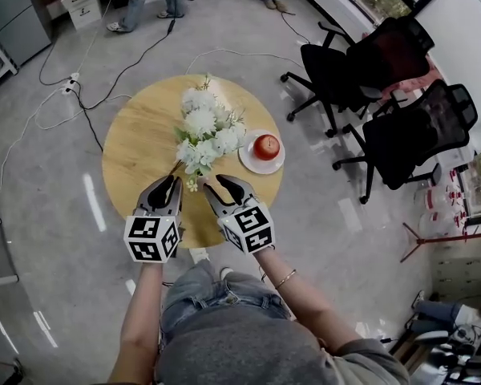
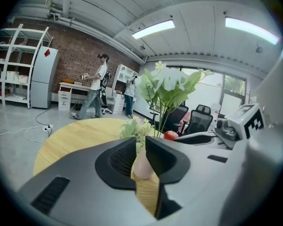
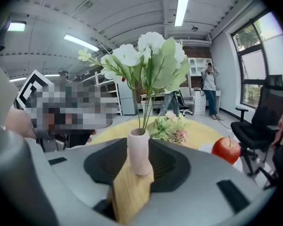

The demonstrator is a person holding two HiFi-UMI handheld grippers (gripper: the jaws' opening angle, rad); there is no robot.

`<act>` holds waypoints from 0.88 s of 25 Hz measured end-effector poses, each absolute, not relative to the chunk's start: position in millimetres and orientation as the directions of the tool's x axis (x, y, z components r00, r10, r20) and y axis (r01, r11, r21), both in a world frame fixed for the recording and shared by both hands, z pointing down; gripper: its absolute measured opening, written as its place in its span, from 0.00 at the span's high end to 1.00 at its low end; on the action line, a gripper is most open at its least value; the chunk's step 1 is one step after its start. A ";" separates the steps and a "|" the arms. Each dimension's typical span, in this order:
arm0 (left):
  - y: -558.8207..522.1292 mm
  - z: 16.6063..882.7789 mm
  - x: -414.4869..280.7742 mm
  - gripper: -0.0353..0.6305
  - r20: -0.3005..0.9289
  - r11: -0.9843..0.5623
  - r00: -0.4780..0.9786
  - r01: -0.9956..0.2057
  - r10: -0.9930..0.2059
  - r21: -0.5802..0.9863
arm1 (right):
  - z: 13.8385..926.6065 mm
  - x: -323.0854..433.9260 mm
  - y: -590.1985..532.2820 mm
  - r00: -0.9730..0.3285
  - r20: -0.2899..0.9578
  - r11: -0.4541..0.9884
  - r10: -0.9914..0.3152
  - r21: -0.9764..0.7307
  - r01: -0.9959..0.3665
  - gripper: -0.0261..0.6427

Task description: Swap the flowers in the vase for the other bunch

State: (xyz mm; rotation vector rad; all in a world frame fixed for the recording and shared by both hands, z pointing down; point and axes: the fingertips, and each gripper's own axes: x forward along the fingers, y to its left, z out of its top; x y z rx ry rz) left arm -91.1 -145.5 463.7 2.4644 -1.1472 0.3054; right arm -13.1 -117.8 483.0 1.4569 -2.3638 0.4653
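A round wooden table [image 1: 140, 143] carries a tall bunch of white flowers [image 1: 204, 131] in a slim pink vase [image 3: 139, 152]. From above, the blooms mostly cover the vase. A second bunch of pale pink and green flowers [image 3: 172, 126] lies on the table just behind the vase. My left gripper [image 1: 170, 181] and right gripper [image 1: 218, 184] sit side by side at the table's near edge, one on each side of the vase. The left gripper [image 2: 140, 147] shows a narrow gap with the vase [image 2: 142, 166] beyond it. The right gripper [image 3: 139, 149] stands wider, with the vase just ahead of its gap.
A red apple [image 1: 265, 146] rests on a white plate [image 1: 252, 163] right of the flowers. Two black office chairs [image 1: 361, 62] [image 1: 417, 135] stand right of the table. Cables and a power strip [image 1: 72, 87] lie on the floor at left. People stand at the far side of the room.
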 end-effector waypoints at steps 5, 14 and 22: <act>-154.1 462.3 -80.9 0.77 0.348 -0.631 0.699 -0.714 -0.624 0.304 | 490.7 -21.6 -126.3 -0.425 0.453 0.440 -0.784 -0.077 -0.895 0.72; -156.8 460.0 -43.8 0.63 0.380 -0.735 0.781 -0.610 -0.496 0.294 | 503.9 -23.4 -134.1 -0.422 0.476 0.450 -0.772 -0.060 -0.891 0.65; -165.8 458.4 -14.8 0.61 0.406 -0.786 0.803 -0.560 -0.437 0.260 | 505.3 -24.1 -145.0 -0.422 0.471 0.469 -0.775 -0.019 -0.883 0.64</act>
